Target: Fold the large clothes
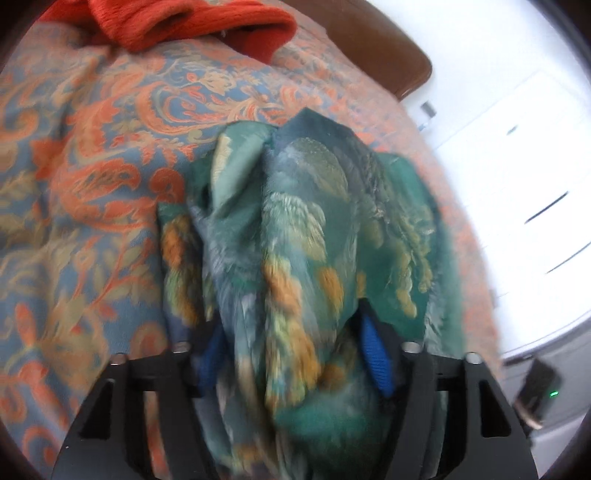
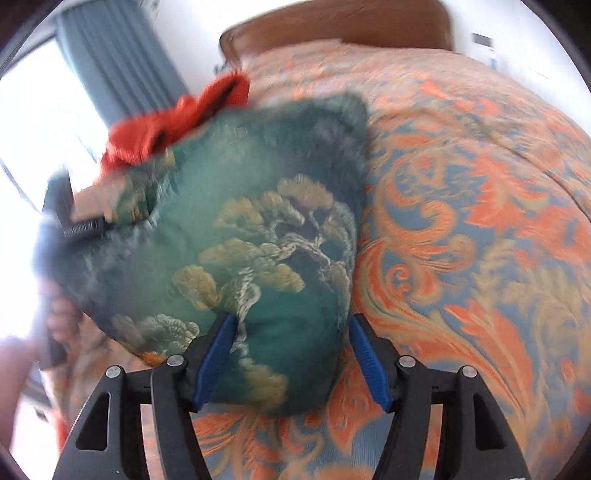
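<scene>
A green garment [image 1: 303, 221] printed with golden trees lies bunched on the patterned bedspread [image 1: 92, 147]. My left gripper [image 1: 291, 332] stands open around it, and the cloth piles up between its blue pads [image 1: 373, 354]. In the right wrist view the same garment [image 2: 258, 229] forms a thick folded bundle. My right gripper [image 2: 291, 319] is open astride the bundle's near end: the left pad touches the cloth, and the right pad [image 2: 369, 365] stands just off it. One dark finger [image 2: 83, 223] of my left gripper shows at the bundle's far left edge.
A red knit garment [image 1: 192, 22] lies crumpled near the brown headboard [image 1: 388, 44]. White drawers [image 1: 535, 184] stand past the bed's right side, with a black device [image 1: 539, 391] on the floor. A blue curtain [image 2: 110, 55] hangs by a bright window. A person's hand [image 2: 62, 317] is at the left.
</scene>
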`<state>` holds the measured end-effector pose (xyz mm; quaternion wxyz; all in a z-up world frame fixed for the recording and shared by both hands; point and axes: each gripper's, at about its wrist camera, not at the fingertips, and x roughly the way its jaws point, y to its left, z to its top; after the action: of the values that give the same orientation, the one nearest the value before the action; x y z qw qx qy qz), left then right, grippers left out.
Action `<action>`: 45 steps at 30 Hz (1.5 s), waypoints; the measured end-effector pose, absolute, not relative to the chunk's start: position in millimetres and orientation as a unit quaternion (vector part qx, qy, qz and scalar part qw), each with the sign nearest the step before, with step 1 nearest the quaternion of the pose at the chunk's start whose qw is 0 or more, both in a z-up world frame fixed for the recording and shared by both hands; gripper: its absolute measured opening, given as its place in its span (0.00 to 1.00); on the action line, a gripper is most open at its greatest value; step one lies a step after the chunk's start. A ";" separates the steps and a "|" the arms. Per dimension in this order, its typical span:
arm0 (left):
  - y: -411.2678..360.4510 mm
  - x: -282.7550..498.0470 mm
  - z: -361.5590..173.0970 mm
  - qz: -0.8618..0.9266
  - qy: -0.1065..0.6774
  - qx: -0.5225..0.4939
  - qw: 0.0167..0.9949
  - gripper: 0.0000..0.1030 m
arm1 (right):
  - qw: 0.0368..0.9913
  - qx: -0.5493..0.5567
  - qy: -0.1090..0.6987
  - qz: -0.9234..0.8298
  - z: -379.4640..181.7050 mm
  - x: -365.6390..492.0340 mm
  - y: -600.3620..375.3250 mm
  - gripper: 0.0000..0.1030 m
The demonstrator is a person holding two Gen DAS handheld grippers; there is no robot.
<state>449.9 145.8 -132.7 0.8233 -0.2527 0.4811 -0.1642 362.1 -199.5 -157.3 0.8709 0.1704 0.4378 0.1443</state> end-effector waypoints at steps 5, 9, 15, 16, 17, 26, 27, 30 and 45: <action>183.8 409.2 -100.0 -0.133 0.447 -0.259 0.846 0.93 | 0.890 0.181 0.397 0.137 -127.8 316.4 -234.5 0.64; 204.2 389.2 -87.3 -0.057 0.447 -0.228 0.863 0.96 | 0.897 0.146 0.406 0.097 -128.4 287.0 -257.9 0.64; 211.4 394.3 -89.0 -0.078 0.460 -0.228 0.855 0.95 | 0.889 0.157 0.425 0.062 -137.2 263.6 -282.5 0.64; 215.8 397.2 -92.1 -0.090 0.461 -0.257 0.844 0.95 | 0.889 0.160 0.425 0.063 -138.8 262.2 -283.9 0.64; 219.0 400.0 -95.0 -0.096 0.462 -0.277 0.837 0.93 | 0.888 0.165 0.424 0.065 -139.0 261.9 -283.3 0.64; 211.2 413.1 -107.8 -0.080 0.483 -0.282 0.825 0.82 | 0.869 0.216 0.429 0.117 -131.8 273.3 -254.6 0.64; 207.6 409.5 -102.8 -0.066 0.472 -0.258 0.840 0.83 | 0.868 0.221 0.428 0.119 -130.9 274.3 -253.1 0.64; 191.8 391.9 -83.5 -0.019 0.422 -0.156 0.893 0.88 | 0.872 0.214 0.425 0.116 -126.4 273.1 -249.3 0.64; 184.7 374.8 -76.8 0.040 0.391 -0.066 0.917 0.90 | 0.876 0.175 0.436 0.104 -130.2 268.7 -240.0 0.64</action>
<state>374.8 184.7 -76.8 0.9174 -0.0659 0.3905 0.0399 268.7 -240.0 -130.2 0.8764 0.1751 0.4364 0.1042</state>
